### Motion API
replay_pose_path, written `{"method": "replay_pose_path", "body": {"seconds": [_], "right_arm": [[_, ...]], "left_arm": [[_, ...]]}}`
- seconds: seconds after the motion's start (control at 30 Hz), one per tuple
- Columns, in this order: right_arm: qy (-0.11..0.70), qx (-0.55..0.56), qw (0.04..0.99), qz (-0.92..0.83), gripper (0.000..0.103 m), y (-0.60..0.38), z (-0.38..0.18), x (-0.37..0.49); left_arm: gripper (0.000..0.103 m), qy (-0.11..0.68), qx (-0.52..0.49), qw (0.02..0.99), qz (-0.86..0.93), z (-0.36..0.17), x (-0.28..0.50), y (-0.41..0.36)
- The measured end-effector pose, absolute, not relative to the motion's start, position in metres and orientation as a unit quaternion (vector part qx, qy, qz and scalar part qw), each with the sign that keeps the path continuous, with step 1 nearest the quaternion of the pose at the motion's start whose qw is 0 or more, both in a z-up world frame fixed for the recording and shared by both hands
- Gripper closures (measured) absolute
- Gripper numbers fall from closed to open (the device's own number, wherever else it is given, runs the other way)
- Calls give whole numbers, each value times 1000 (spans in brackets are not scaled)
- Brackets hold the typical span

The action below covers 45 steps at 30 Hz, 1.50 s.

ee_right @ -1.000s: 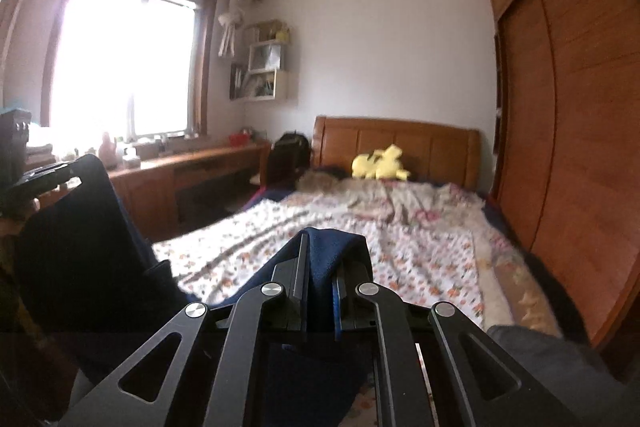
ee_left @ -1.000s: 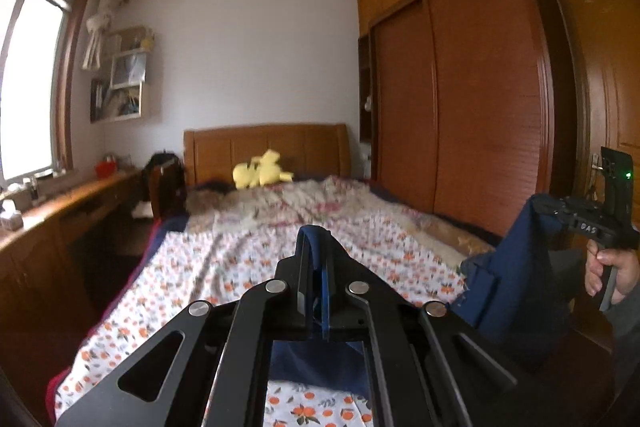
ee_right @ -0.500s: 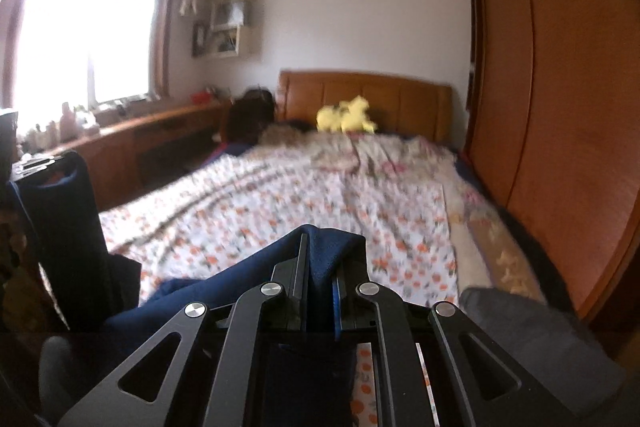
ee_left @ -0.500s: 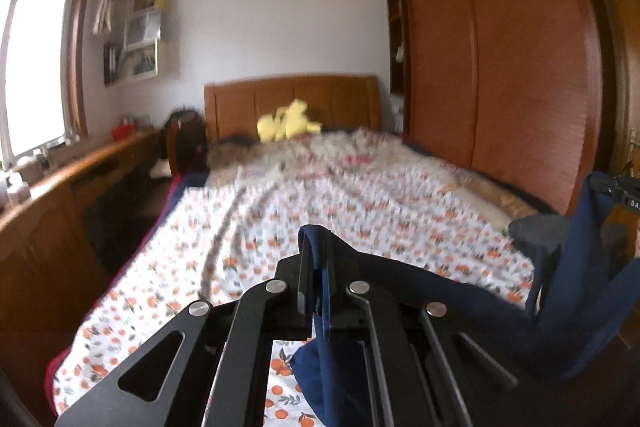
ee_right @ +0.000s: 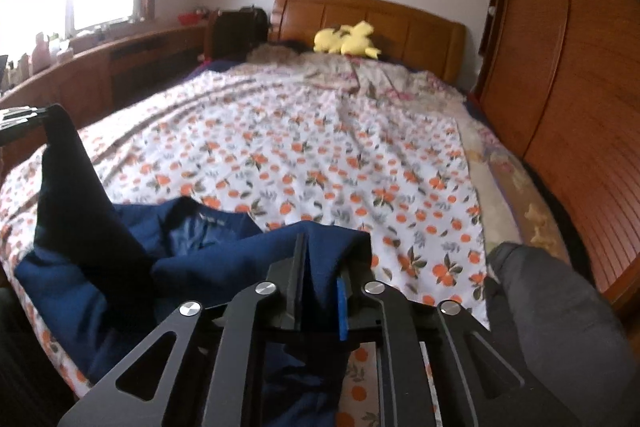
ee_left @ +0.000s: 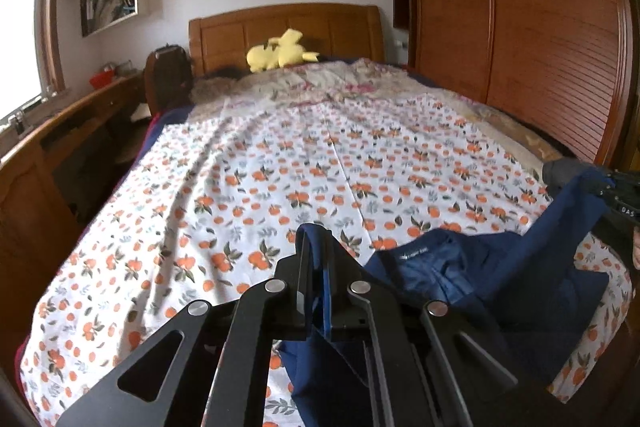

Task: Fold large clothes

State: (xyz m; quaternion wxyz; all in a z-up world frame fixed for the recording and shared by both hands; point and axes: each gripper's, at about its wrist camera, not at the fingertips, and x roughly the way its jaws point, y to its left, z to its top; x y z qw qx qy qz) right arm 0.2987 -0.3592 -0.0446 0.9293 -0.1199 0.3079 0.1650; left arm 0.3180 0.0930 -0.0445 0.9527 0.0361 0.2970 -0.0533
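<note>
Navy garment (ee_left: 460,279), crumpled, label showing, sags onto orange-print bedsheet (ee_left: 280,167). L gripper (ee_left: 316,247) pinches one edge. R gripper (ee_right: 320,259): jaws opening, fabric still between them.

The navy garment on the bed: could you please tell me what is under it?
The navy garment lies partly on the orange-print sheet, which shows all round it. Whatever sits directly beneath its bunched folds is covered.

two grippers (ee_left: 316,247) (ee_right: 320,255) – one navy garment (ee_left: 460,275), one bed (ee_left: 280,155), one yellow plush toy (ee_left: 280,49).
</note>
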Motion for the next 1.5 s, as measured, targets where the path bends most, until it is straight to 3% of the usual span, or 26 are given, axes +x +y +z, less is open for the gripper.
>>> {"method": "replay_pose_path", "body": {"seconds": [0.13,0.2,0.33,0.4,0.57,0.77,1.13,1.3,1.5], "right_arm": [[331,-124,921,162,77,-359,-72,304],[335,-133,920,155,69,-358,-83,301],[345,-137,916,151,68,-355,-102,291],[343,-139,917,146,60,-355,-107,285],[342,-134,919,146,59,-349,-114,267],[339,-138,917,158,58,-328,-112,257],[335,-166,908,189,54,-271,-118,253],[333,-182,900,214,42,-240,-118,250],[330,-201,890,243,39,-203,-120,251]], "left_arm": [[87,309,42,949,-52,-65,317,92],[60,310,41,948,-59,-74,312,90],[47,306,37,949,-66,-95,297,83],[31,299,36,951,-66,-104,288,79],[9,272,31,959,-68,-115,266,72],[3,258,22,963,-78,-119,252,72],[3,256,2,963,-84,-124,239,95],[3,257,13,964,-68,-127,238,106],[3,260,15,964,-51,-129,236,121]]}}
